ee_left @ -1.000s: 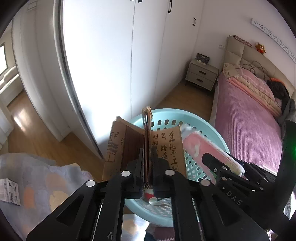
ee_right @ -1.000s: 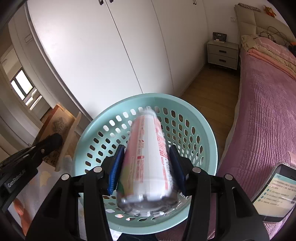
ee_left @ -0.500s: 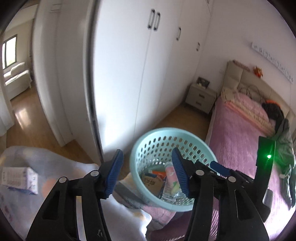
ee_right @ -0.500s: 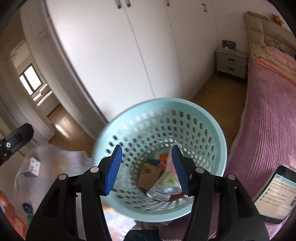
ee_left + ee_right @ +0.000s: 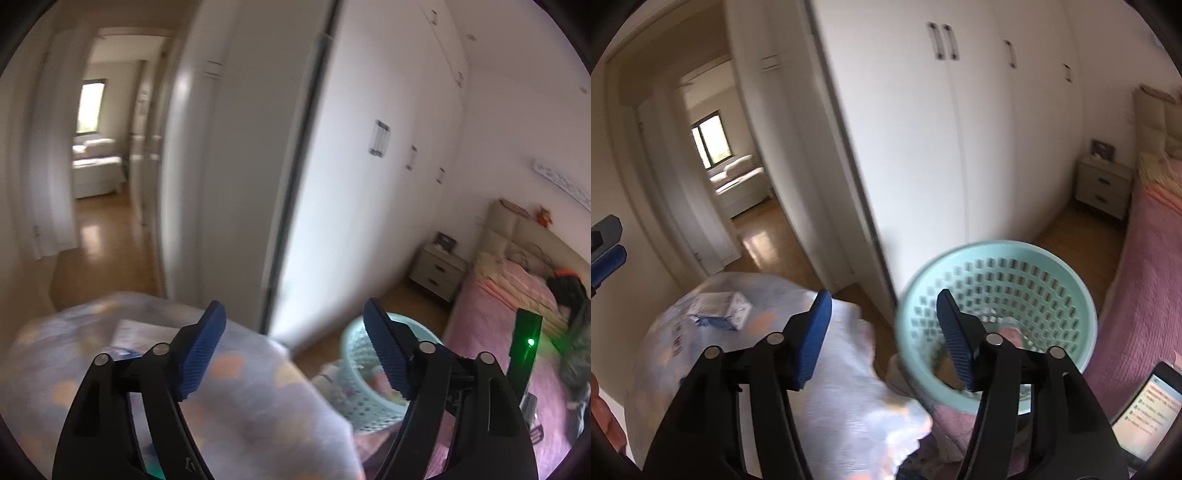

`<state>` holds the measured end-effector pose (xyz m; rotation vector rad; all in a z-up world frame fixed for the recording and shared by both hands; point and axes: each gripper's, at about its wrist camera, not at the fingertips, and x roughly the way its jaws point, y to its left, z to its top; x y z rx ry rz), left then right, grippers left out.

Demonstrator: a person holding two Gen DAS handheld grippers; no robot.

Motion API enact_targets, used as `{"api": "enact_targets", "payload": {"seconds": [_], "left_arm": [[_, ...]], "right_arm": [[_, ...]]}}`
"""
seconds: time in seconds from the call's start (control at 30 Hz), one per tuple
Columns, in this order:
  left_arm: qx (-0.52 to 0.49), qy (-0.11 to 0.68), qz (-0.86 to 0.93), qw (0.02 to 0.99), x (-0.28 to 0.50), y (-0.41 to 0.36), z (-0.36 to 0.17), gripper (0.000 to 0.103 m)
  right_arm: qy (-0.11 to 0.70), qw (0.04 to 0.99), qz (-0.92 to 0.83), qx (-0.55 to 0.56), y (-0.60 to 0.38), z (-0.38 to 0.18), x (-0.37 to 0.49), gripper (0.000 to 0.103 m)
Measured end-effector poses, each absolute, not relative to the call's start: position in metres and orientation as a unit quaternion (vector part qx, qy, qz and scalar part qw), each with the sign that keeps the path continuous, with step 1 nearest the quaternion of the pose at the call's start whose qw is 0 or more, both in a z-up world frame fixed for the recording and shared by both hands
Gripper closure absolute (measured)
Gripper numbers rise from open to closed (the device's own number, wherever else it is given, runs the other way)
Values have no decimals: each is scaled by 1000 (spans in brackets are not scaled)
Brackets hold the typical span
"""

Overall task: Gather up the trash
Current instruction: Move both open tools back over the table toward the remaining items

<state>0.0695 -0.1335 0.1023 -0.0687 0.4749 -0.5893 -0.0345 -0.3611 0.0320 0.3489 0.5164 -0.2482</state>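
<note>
1. Comparing with a second ago, both tools have let go: the left gripper (image 5: 295, 343), which pinched a brown paper bag, and the right gripper (image 5: 882, 332), which clamped a pink-and-white bottle, now stand spread wide with nothing between their blue pads.
2. Both have also pulled up and swung leftward, so the mint basket (image 5: 1067, 280) no longer fills either view; it sits low to the right, on the edge of the pink bed (image 5: 1145, 295).
3. Blurred trash shows through the basket's mouth in the right wrist view; I cannot pick out each piece, but I judge that both dropped items lie inside.
4. That means two deliveries are done, and the tongs are free for another pick.
5. One small white-and-blue box (image 5: 718, 310) lies on the pale patterned cloth (image 5: 834, 398), well apart from the basket; it looks like the likely next target.
6. Counted: two grippers, one basket, one box visible outside it, one phone (image 5: 1148, 410) at the lower right edge, one nightstand (image 5: 1102, 188) by the white wardrobe (image 5: 960, 147).
7. Motion blur hides finer detail in the left wrist view.
</note>
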Motion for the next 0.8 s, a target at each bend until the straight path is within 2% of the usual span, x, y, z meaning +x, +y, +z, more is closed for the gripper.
{"api": "enact_targets", "payload": {"seconds": [0.1, 0.23, 0.37, 0.73, 0.8], "left_arm": [[-42, 225, -259, 938, 64, -102, 104, 20], [-62, 236, -222, 944, 61, -62, 95, 19], [-60, 246, -168, 953, 60, -29, 75, 18], [-77, 291, -89, 950, 63, 41, 24, 18], [-79, 297, -86, 948, 61, 42, 16, 18]], "right_arm": [[251, 951, -98, 151, -333, 33, -29, 46], [249, 958, -66, 127, -294, 29, -20, 42], [242, 963, -44, 108, -260, 14, -13, 36], [263, 962, -24, 73, -212, -21, 5, 35], [264, 962, -23, 68, -210, -23, 7, 30]]}}
